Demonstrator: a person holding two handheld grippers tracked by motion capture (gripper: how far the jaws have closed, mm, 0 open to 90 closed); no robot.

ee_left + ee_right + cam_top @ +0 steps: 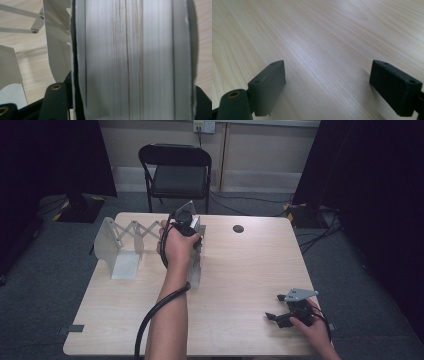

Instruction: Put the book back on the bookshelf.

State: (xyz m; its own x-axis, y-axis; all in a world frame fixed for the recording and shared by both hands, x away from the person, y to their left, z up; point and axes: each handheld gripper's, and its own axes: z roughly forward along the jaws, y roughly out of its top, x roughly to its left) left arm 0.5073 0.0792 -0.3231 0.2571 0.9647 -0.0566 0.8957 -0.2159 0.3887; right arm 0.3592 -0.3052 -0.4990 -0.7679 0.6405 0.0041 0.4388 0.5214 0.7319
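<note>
Pale wood table (240, 270) is carrying a white metal folding rack (125, 240), its scissor links stretched out to the left of the left gripper (192, 237). The left hand (176, 247) is holding that gripper down over the rack's near end plate. In the left gripper view a book (130, 60) is standing on edge directly between the jaws, its pages facing the camera and the rack's curved plate (56, 50) sitting just beside its left cover. The jaws are flanking both covers closely; whether the pads are actually pressing on them I cannot tell. Judgement: the book is being stood against the end plate so the plate props it upright, and the gripper is straddling it from above to keep it from tipping while it settles. The right gripper (275, 306) is lying low, well apart from the rack, with its jaws spread wide and bare tabletop between and ahead of them (329, 85), gripping nothing. It is probably being parked there to leave the left hand room to work.
</note>
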